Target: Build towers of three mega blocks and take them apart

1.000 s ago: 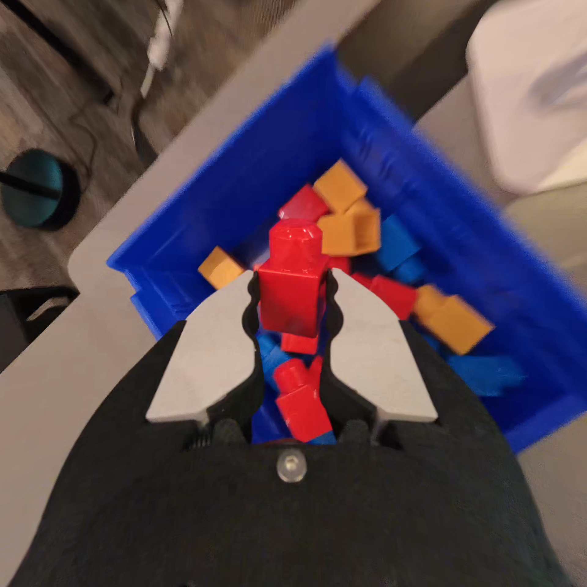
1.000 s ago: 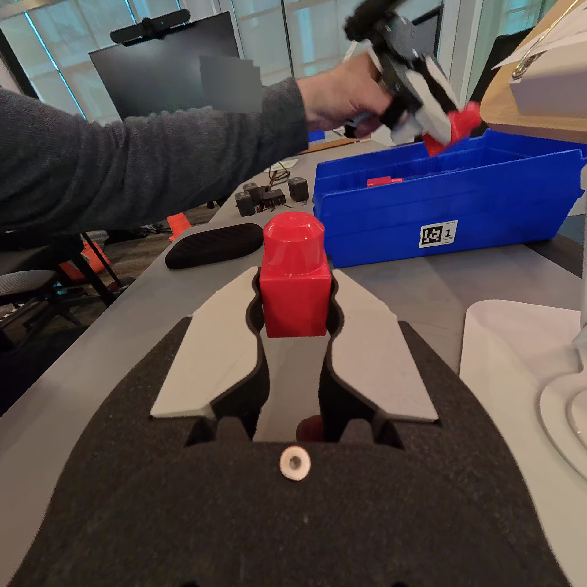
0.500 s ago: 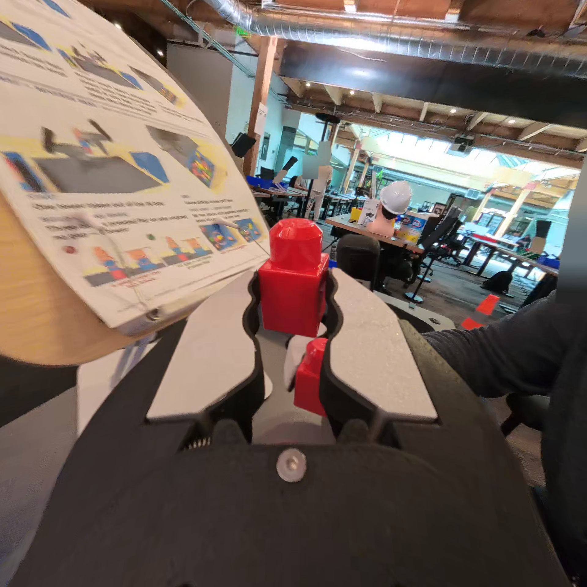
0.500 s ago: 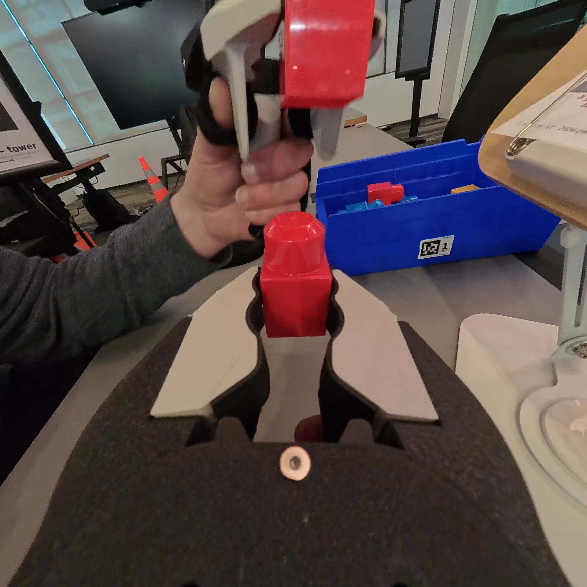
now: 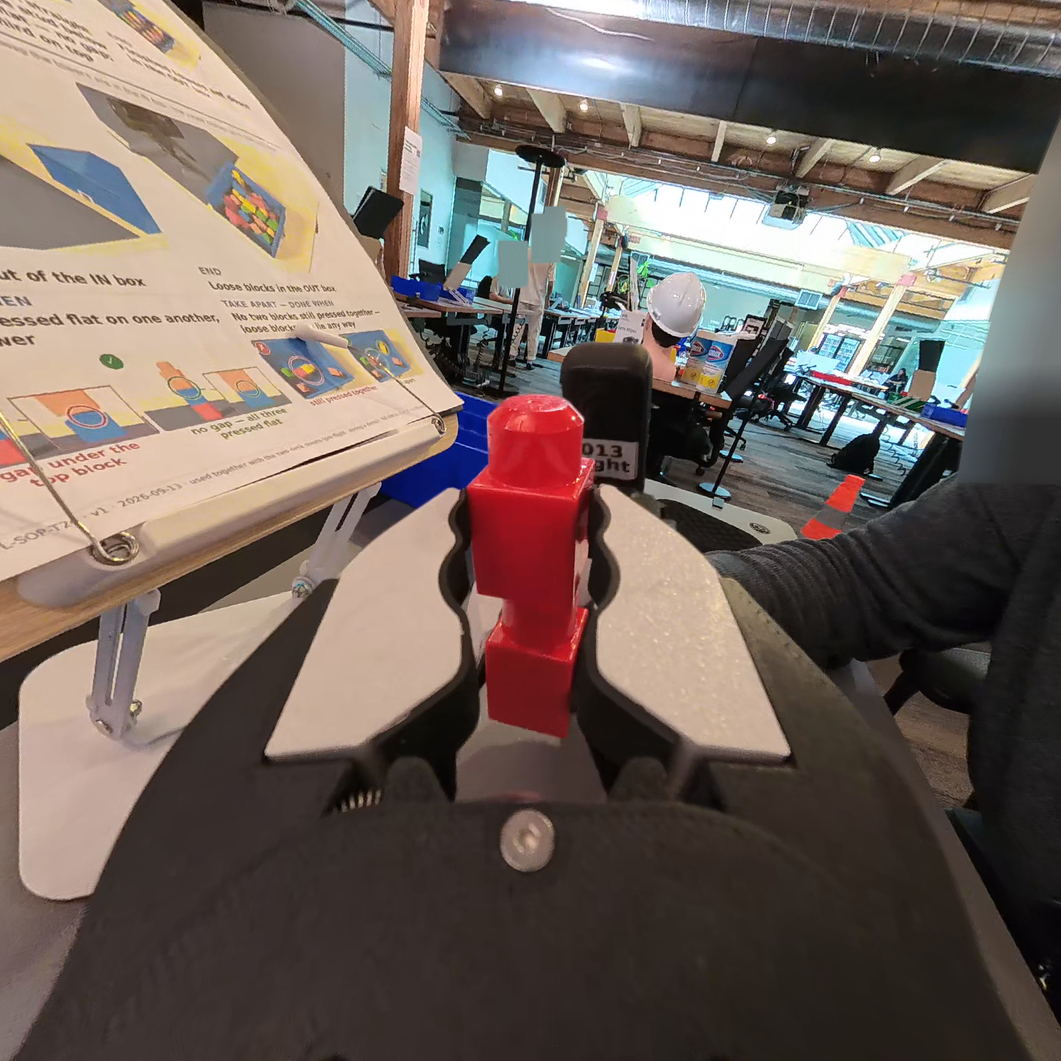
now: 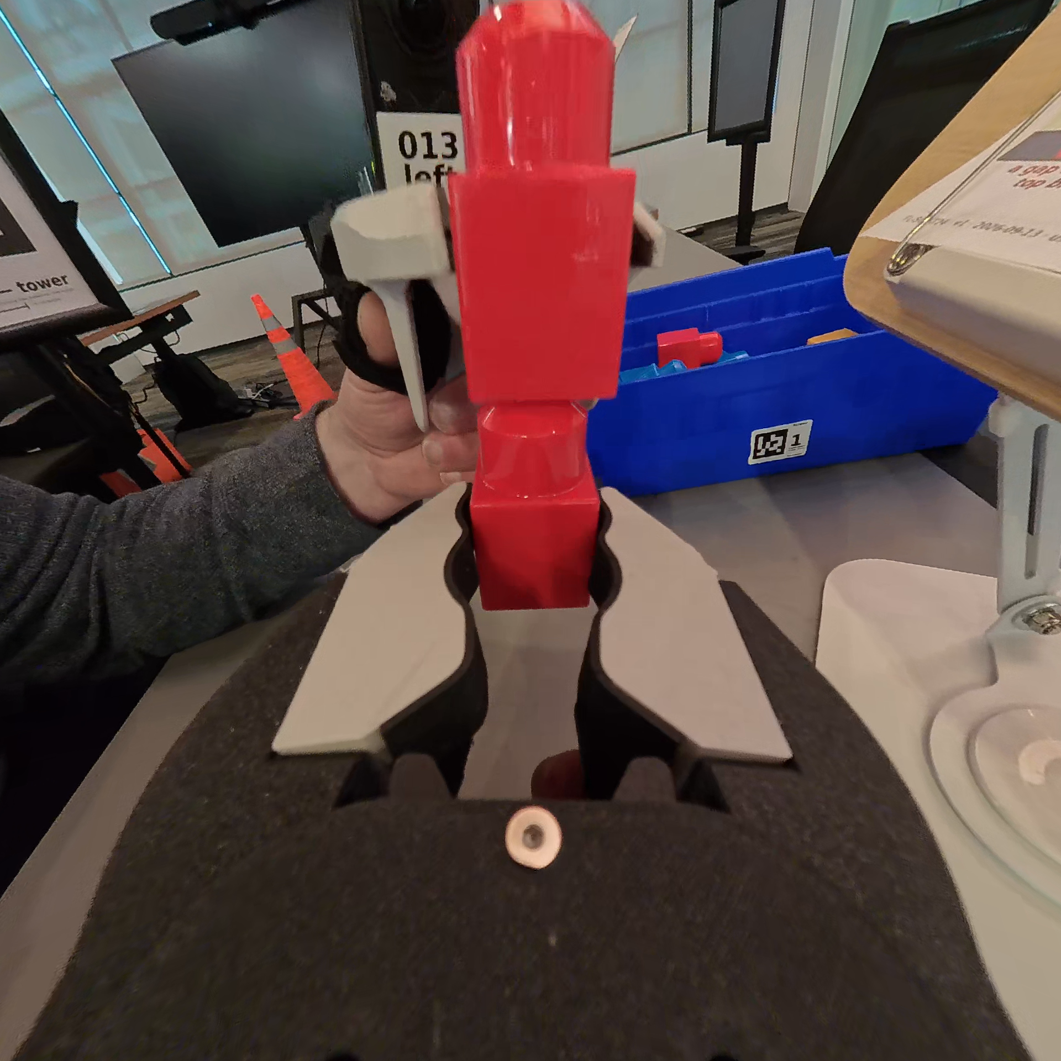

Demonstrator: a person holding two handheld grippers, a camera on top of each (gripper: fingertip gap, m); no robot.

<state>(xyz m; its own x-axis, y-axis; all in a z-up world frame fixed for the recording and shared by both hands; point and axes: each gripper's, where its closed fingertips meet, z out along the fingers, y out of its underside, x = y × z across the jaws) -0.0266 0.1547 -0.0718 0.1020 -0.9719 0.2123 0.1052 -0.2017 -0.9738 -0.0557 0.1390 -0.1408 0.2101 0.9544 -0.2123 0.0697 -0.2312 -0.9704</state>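
Note:
My left gripper (image 5: 531, 517) is shut on a red mega block (image 5: 531, 539), held upright with its stud up. My right gripper (image 6: 534, 517) is shut on a second red block (image 6: 534, 551), also upright. In the right wrist view the left gripper's block (image 6: 539, 287) sits on top of the right gripper's block, and the lower block's stud (image 6: 531, 453) shows between them. The left gripper's fingers (image 6: 390, 241) clamp the upper block from both sides. In the left wrist view the lower block (image 5: 531, 677) shows between my fingers, under the held one.
A blue bin (image 6: 804, 402) with red, blue and orange blocks stands on the grey table behind the stack. A tilted board with an instruction sheet (image 5: 172, 287) stands on a white base (image 6: 890, 631) to the right. A person's grey sleeve (image 6: 143, 562) reaches in from the left. There is about 7 cm between the tips of the two grippers. About 20 cm separates my right fingertips from the white base (image 6: 890, 631).
My left gripper carried its red block from over the blue bin to above the right gripper's block, then lowered it onto that block's stud. The right gripper stayed in place.

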